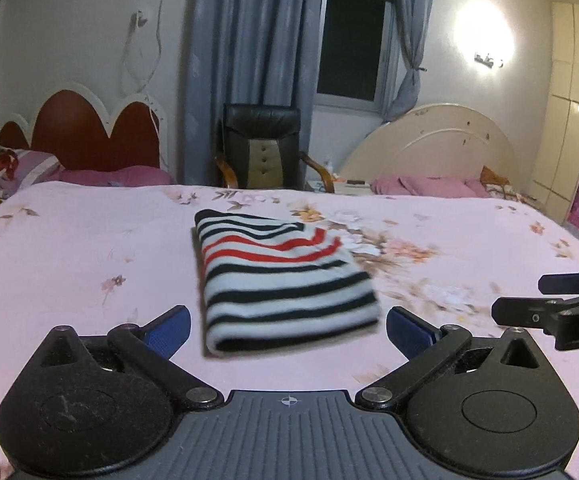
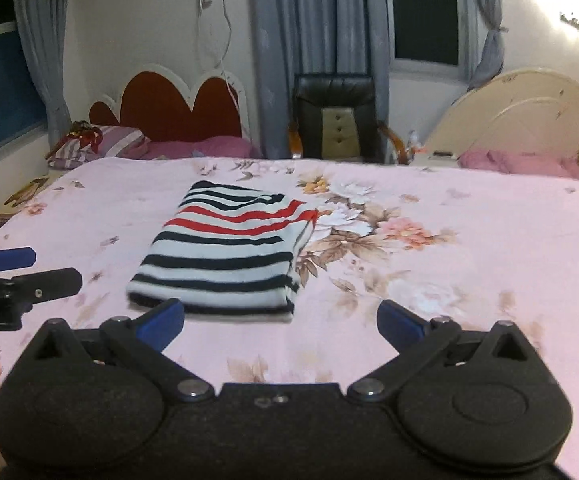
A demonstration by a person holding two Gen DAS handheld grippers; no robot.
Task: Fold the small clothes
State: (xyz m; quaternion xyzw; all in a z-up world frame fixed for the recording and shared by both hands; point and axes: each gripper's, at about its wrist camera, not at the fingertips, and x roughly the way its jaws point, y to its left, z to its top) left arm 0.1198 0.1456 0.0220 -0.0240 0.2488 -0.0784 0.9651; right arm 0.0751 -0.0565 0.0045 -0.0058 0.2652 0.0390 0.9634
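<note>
A small striped garment [image 1: 285,280], white with black and red stripes, lies folded into a rectangle on the pink floral bedsheet [image 1: 89,264]; it also shows in the right wrist view [image 2: 229,248]. My left gripper [image 1: 287,330] is open and empty, just short of the garment's near edge. My right gripper [image 2: 279,320] is open and empty, near the garment's near right corner. The right gripper shows at the right edge of the left wrist view [image 1: 529,296]. The left gripper shows at the left edge of the right wrist view [image 2: 45,270]. Neither touches the garment.
A black chair [image 1: 261,148] stands behind the bed, between a red headboard [image 1: 85,136] and a cream headboard [image 1: 437,144]. Pink pillows [image 1: 421,186] and striped bedding [image 1: 5,172] lie at the far side. Wardrobe doors [image 1: 573,92] are at the right.
</note>
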